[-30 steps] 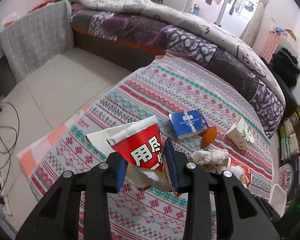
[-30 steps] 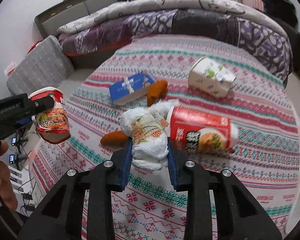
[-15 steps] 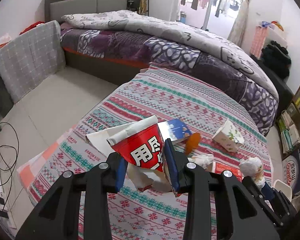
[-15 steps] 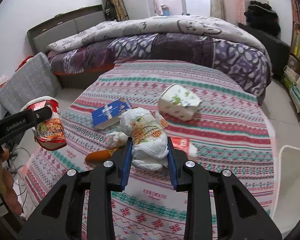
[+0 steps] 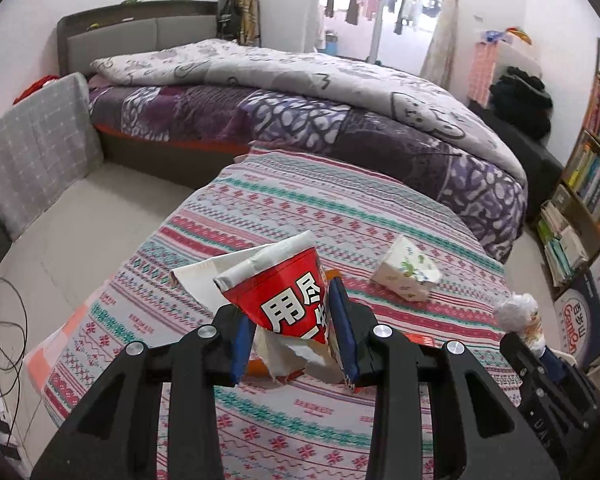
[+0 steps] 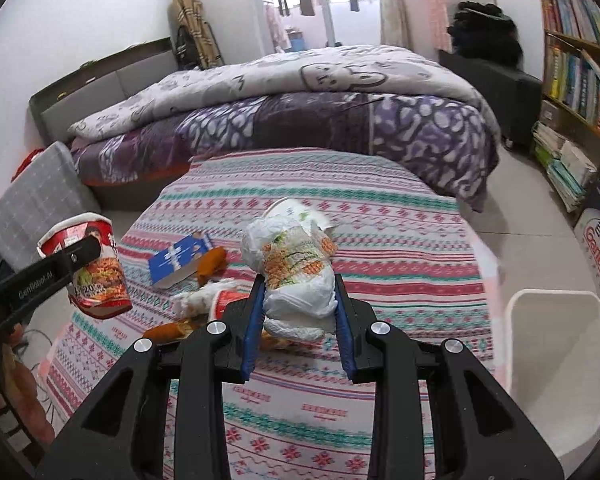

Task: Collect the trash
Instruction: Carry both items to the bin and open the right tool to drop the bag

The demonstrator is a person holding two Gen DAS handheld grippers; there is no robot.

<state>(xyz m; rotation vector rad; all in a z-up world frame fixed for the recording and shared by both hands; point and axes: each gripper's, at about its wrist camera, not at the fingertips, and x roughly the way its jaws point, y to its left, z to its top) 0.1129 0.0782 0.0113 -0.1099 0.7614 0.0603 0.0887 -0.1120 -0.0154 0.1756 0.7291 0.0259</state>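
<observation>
The left gripper (image 5: 292, 334) pinches a red cup (image 5: 286, 300) above the cloth's (image 6: 380, 208) left edge. The right gripper (image 6: 299, 326) pinches a white bag (image 6: 296, 276) above its middle. A bin (image 6: 556, 356) stands off the right edge; a blue box (image 6: 179, 259), carton (image 5: 406, 276) and wrappers lie between.

Your left gripper (image 5: 292, 334) holds a noodle cup (image 5: 288, 296) above the near left part of the patterned cloth (image 5: 300, 216); your right gripper (image 6: 300, 316) holds a crumpled bag (image 6: 296, 272) above its near middle. On the cloth, left of the bag, lies a small box (image 6: 180, 258), with a snack wrapper (image 6: 211, 266) touching its right side. A paper carton (image 5: 406, 274) lies farther back, behind the bag. The bin (image 6: 556, 356) stands on the floor to the right of the cloth. The bed (image 6: 300, 112) lies behind the cloth, and the bookshelf (image 6: 576, 40) stands at the far right.
</observation>
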